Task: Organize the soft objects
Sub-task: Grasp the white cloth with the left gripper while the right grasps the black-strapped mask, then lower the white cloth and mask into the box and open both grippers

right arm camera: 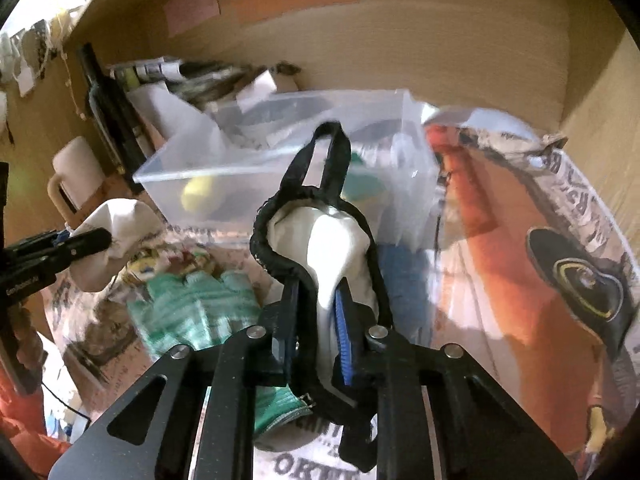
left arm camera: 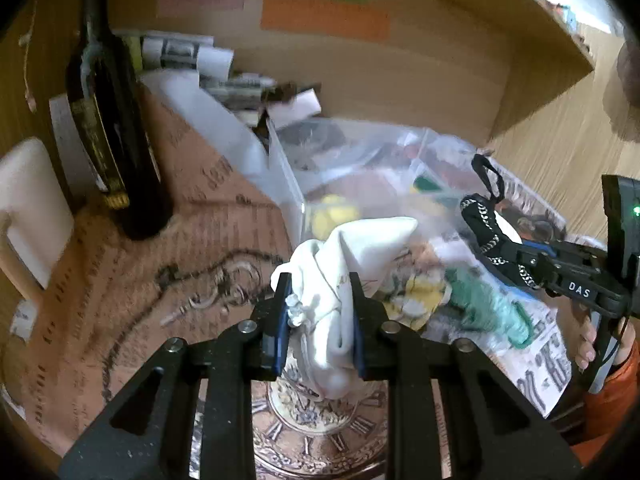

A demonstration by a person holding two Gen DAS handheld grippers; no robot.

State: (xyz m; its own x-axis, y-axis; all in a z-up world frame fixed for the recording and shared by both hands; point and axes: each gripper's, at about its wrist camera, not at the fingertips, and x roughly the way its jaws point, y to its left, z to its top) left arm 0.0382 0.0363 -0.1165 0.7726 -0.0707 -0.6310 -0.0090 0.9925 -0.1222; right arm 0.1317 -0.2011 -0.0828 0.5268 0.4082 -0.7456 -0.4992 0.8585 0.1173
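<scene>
We had the left gripper (left arm camera: 320, 300) clamped on a white cloth bundle (left arm camera: 352, 264), held above the clock-print surface (left arm camera: 316, 436). Our right gripper (right arm camera: 316, 312) pinched a black-trimmed white pouch (right arm camera: 320, 236) before the clear plastic bin (right arm camera: 248, 168); a green glove (right arm camera: 200, 304) lay below.

Between the left gripper's (left arm camera: 320, 284) black jaws with blue pads sits a cream-white cloth (left arm camera: 352, 264). The right gripper (right arm camera: 318, 292), black with a blue ribbed pad, pinches a white mask edged in black trim (right arm camera: 320, 240). Beside it lies a green striped knit glove (right arm camera: 196, 304); ahead, a clear plastic bin (right arm camera: 224, 172) shows something yellow inside; right of it, newspaper printed orange and black (right arm camera: 520, 264).
</scene>
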